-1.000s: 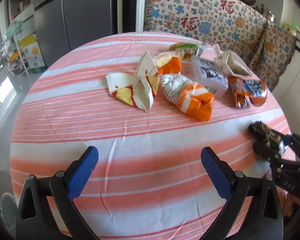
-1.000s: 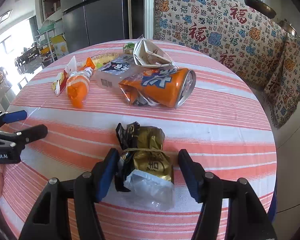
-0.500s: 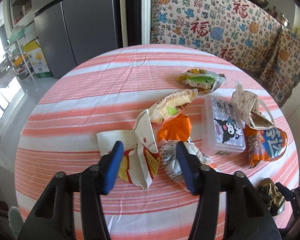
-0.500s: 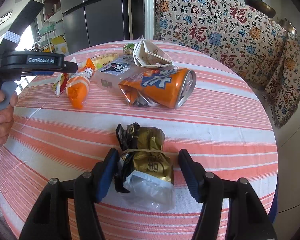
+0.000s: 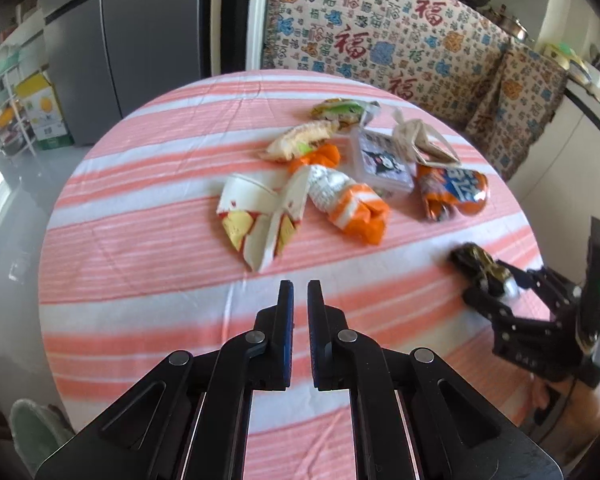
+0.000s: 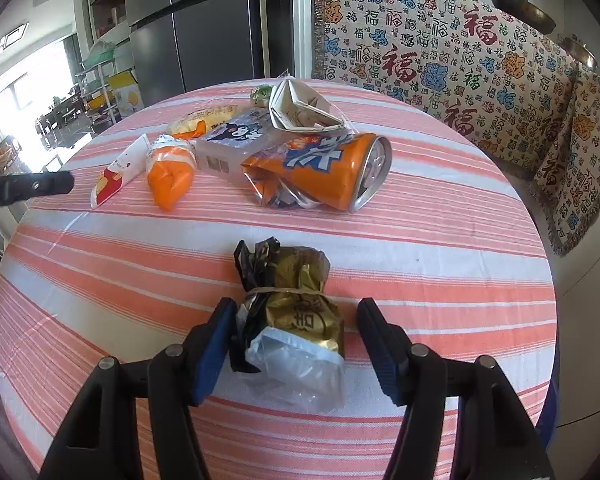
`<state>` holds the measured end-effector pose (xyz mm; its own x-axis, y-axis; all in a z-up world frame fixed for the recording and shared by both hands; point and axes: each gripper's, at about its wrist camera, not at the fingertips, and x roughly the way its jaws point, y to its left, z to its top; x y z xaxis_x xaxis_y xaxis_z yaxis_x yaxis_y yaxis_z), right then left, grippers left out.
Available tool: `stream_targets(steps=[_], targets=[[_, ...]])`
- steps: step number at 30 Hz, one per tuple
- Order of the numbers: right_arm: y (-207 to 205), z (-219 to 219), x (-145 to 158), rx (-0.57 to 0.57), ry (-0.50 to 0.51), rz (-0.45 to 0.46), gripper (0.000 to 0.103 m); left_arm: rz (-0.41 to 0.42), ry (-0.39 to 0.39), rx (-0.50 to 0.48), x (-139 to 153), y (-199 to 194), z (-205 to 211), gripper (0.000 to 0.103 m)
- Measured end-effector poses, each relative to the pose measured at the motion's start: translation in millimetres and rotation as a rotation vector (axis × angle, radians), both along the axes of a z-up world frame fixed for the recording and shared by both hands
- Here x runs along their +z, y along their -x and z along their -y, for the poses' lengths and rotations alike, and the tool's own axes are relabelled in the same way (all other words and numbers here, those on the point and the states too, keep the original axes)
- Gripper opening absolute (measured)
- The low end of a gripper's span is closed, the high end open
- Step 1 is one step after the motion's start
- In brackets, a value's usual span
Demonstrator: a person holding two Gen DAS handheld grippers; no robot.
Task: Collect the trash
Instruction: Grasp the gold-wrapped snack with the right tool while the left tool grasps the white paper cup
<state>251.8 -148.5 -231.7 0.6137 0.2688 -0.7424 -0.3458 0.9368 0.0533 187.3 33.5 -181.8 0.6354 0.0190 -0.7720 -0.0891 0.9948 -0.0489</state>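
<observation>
Left gripper (image 5: 301, 286) hovering over striped round table (image 5: 140, 280), jaws clenched together, nothing between them. Right gripper (image 6: 294, 320) resting low on table, jaws parted, straddling gold-black wrapper (image 6: 296, 304); whether pads are pressing it, cannot tell. Other trash lying mid-table: crushed orange can (image 6: 324, 172), white-red carton (image 5: 260, 216), orange-white packet (image 5: 352, 204), plastic box (image 6: 236, 142).

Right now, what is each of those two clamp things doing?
Left gripper: just closed, shut on nothing.
Right gripper: open around the gold wrapper, not squeezing it.
</observation>
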Motion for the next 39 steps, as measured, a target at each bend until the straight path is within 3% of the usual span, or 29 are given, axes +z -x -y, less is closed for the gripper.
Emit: stream_targets(steps=[3,5,7,12,18,20,22,29,31,39], targets=[[3,7,2,0.017,-0.011,-0.026,0.064,-0.021,-0.022,-0.062,-4,12,10,0.011],[4,14,2,0.023,-0.034,-0.041,0.063,-0.014,-0.054,-0.087,-5,10,11,0.049],[6,21,1,0.017,-0.052,-0.048,0.063,0.019,-0.083,-0.085,-2,3,7,0.06],[9,26,0,0.022,-0.045,-0.045,0.063,0.013,-0.156,-0.089,-12,-40,2,0.059],[7,38,10,0.068,-0.109,-0.101,0.063,-0.024,-0.221,-0.094,-31,-67,3,0.035],[4,37,19,0.105,-0.11,-0.117,0.063,-0.039,-0.237,-0.106,-35,-70,5,0.015],[-1,30,26,0.149,-0.078,-0.137,0.063,-0.035,-0.236,-0.109,-35,-68,4,0.014],[-26,-3,26,0.199,0.104,-0.238,0.063,0.005,-0.126,-0.109,-5,-32,-1,0.012],[-30,-6,22,0.206,0.121,-0.265,0.047,0.008,-0.09,-0.112,1,-20,-1,0.012],[-10,17,42,0.152,0.027,-0.226,0.044,0.027,0.005,-0.162,12,16,33,0.012]])
